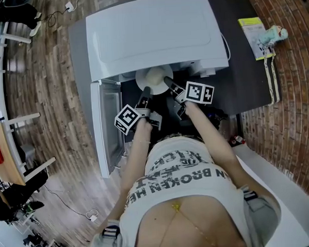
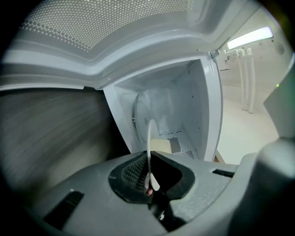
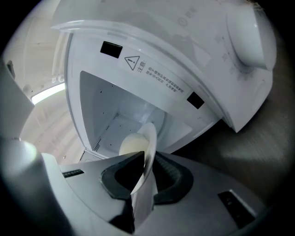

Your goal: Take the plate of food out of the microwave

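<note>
Plate: round white plate [image 1: 140,79] with a pale cream mound of food [image 3: 131,144], at the open mouth of the boxy white microwave oven [image 1: 150,33]; far half tucked under the oven's top edge in the head view, near half out toward the person.
Plate's support: held at the near rim from two sides; contact with the cavity floor impossible to tell.
Left tool [image 1: 146,91]: clamped on the plate's near-left rim; in the left gripper view, thin white rim seen edge-on, pinched between the dark ribbed pads.
Right tool [image 1: 168,83]: clamped on the near-right rim; in the right gripper view, rim slanting up from between the pads, food just behind it.
Left forearm [image 1: 137,147]: stretched forward from the body, angled slightly inward, tool tipped a little below level.
Right forearm [image 1: 206,128]: stretched forward likewise, angled inward from the other side, tool tipped a little below level; both tools converging on the plate.
Microwave: set on a dark grey bench [image 1: 245,79], door [image 1: 109,123] swung wide to the left, white cavity [image 2: 175,106] behind the plate.
Bench's far right corner: yellow-green booklet [image 1: 253,30] with a small teal figure [image 1: 271,35] just beside it, well apart from the oven's mouth.
</note>
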